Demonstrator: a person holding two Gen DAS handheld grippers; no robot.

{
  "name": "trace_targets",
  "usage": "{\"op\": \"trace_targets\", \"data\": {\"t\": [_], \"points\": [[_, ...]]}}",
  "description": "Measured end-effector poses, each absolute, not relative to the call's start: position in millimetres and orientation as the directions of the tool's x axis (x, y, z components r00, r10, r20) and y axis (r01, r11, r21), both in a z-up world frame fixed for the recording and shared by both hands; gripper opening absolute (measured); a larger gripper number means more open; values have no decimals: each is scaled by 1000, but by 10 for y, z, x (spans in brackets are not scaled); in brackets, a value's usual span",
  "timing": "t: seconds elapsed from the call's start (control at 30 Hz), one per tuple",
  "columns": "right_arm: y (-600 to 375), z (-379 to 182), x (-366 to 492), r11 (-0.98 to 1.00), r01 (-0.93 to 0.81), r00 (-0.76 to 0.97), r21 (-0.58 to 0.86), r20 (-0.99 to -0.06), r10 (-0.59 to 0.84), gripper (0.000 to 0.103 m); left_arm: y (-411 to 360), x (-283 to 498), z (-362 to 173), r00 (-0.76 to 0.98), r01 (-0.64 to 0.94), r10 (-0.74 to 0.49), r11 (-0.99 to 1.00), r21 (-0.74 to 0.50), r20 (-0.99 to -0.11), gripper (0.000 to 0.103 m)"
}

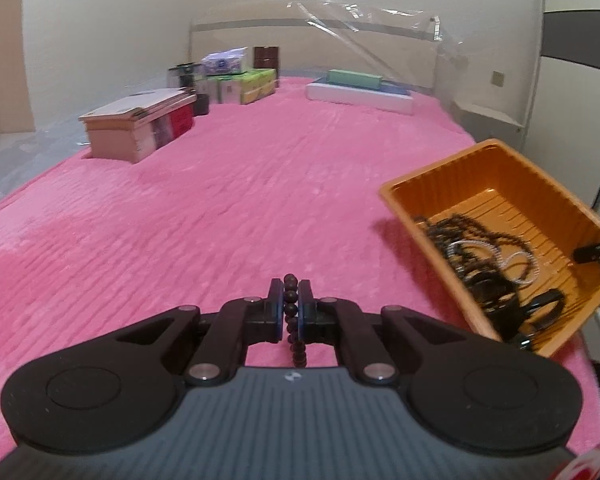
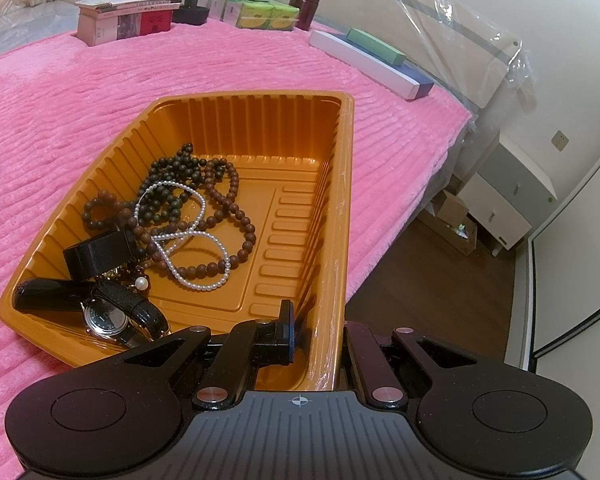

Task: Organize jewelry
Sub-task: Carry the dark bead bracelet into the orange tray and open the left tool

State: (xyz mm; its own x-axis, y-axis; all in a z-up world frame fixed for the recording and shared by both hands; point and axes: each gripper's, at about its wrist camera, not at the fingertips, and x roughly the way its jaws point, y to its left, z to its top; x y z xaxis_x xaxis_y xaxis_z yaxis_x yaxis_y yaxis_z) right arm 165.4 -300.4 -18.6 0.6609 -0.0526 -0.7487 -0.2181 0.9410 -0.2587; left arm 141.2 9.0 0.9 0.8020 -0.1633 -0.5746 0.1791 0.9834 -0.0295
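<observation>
Jewelry caught mid-sort on a pink bed (image 1: 228, 208): dark bead bracelet (image 1: 291, 312) pinched between closed jaws of left gripper (image 1: 291, 304), dangling above the blanket at 6 o'clock. Orange tray (image 2: 340, 184) clamped by its near wall in right gripper (image 2: 316, 332), one finger inside, the other outside. Heaped in tray's 9 o'clock half: wristwatch (image 2: 108, 320), black band (image 2: 98, 254), pearl strand (image 2: 184, 236), brown bead strings (image 2: 224, 216). Far off at 12 o'clock, boxes (image 1: 140, 128) near plastic-wrapped headboard (image 1: 340, 52).
</observation>
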Motion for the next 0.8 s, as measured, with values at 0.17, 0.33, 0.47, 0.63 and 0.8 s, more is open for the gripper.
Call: {"op": "trace_targets", "data": {"t": [0.17,0.33,0.47,0.63,0.8], "points": [[-3006,-186,1652,941,-219,662,-260,-748,-53,6,-169,1432,191,800,268,-255,962,-56,-543,5],[-3012,-195,1663,942,-221,661,-253,-749,-47,6,-566,1492,331,774,376,-368,922,-92,-515,5],[-3024,-203,1678,944,-223,658,-244,-752,-39,6,-951,1553,376,732,469,-451,877,-103,-510,5],[-3057,-213,1691,944,-233,658,-233,-753,-23,6,-1357,1614,318,681,548,-510,831,-97,-525,5],[-3087,-226,1705,947,-236,652,-220,-758,-13,6,-1571,1642,219,650,579,-533,809,-101,-542,5]]}}
